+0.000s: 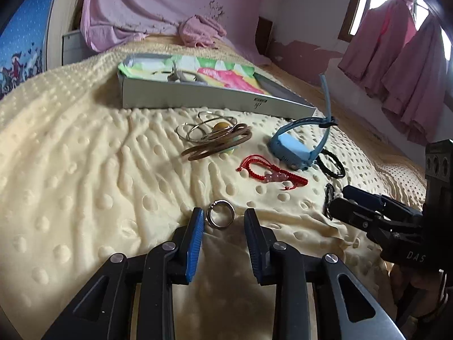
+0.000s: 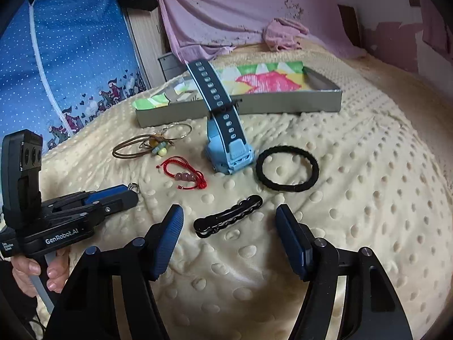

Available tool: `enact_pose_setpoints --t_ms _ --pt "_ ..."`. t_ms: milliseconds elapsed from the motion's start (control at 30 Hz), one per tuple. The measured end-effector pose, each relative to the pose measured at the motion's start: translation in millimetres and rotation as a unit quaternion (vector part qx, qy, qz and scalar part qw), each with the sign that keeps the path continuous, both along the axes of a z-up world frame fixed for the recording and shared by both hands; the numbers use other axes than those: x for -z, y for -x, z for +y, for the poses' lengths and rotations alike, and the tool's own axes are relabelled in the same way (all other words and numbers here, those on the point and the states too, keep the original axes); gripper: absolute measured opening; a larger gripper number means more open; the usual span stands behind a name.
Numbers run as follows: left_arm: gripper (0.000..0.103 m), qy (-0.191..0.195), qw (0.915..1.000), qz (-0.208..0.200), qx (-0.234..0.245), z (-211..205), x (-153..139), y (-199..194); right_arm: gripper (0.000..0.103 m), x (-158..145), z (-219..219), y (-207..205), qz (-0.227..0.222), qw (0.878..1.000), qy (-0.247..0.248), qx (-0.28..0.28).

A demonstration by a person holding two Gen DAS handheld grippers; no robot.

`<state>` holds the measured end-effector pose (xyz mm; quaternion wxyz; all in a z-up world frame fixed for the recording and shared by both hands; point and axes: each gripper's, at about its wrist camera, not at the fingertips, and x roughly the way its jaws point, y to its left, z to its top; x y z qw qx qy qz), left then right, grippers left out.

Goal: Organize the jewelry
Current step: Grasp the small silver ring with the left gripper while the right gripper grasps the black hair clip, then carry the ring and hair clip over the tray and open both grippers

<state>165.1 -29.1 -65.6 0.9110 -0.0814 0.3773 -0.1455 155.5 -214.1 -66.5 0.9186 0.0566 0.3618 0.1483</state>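
**Both grippers lined up on small pieces, nothing held yet**

I had the left gripper (image 1: pixel 223 221) low over the bed w/ its jaws apart and a metal ring (image 1: pixel 220 218) lying flat between the tips, touching neither pad. My guess: light, stiff, slick, so it'd likely skate or sink into the plush. Best bet was to pinch across the band's outer edges, pressing slightly into the blanket.

The right gripper (image 2: pixel 229 221) was also spread wide, empty, w/ a glossy black hair clip (image 2: pixel 228 220) between its fingers. Rigid plastic, long and narrow w/ a scalloped edge; I judged it light, best taken across the narrow width near mid-length.

The rest lay on the cream dotted blanket (image 1: pixel 85 170), soft and bumpy:
- red cord bracelet (image 1: pixel 271 171) w/ pink beads, limp
- blue kids' watch (image 2: pixel 226 141), rubbery strap sticking up
- black hair tie (image 2: pixel 287 170), stretchy loop
- thin bangles and brown cord loops (image 1: pixel 216 138) in a tangle w/ beads

The grey tray box (image 2: pixel 283 104) w/ colourful liner sat beyond them, well apart from both grippers; looked like the destination.
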Motion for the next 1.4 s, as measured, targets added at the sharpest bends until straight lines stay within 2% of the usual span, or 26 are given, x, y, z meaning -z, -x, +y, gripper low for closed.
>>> enact_pose_setpoints --t_ms 133,233,300,367,533,767,1000,1267,1400 --pt "0.02 0.004 1.0 0.007 -0.005 0.2 4.9 -1.7 0.063 8.6 6.3 -7.0 0.015 1.0 0.001 -0.006" --pt "0.02 -0.002 1.0 0.004 -0.003 -2.2 4.4 0.1 0.061 9.6 13.6 -7.8 0.013 1.0 0.006 -0.021" --pt "0.02 -0.005 1.0 0.002 -0.001 -3.5 4.3 0.9 0.049 9.1 15.3 -7.3 0.014 0.999 0.004 -0.032" --pt "0.02 -0.005 1.0 0.0 -0.001 -2.9 3.7 1.0 0.047 10.5 17.7 -7.4 0.017 0.999 0.005 -0.038" --pt "0.02 0.002 1.0 -0.005 -0.004 -1.0 3.5 3.8 0.036 11.4 12.8 -8.7 0.021 0.999 -0.018 -0.035" --pt "0.02 0.007 0.9999 -0.015 -0.001 0.1 2.2 7.5 0.012 15.9 17.1 -9.2 0.024 0.998 -0.022 -0.052" --pt "0.02 0.014 0.9995 -0.029 0.004 1.1 0.1 13.4 0.012 14.4 18.4 -4.3 0.015 0.997 -0.035 -0.062" --pt "0.02 0.028 0.996 -0.08 0.027 -0.5 -14.8 29.0 0.011 -0.5 24.0 9.1 -0.037 0.995 -0.041 -0.084" --pt "0.02 0.038 0.9945 -0.093 0.029 -0.7 -26.5 30.2 0.011 -12.2 21.7 14.9 -0.066 0.993 -0.046 -0.082"
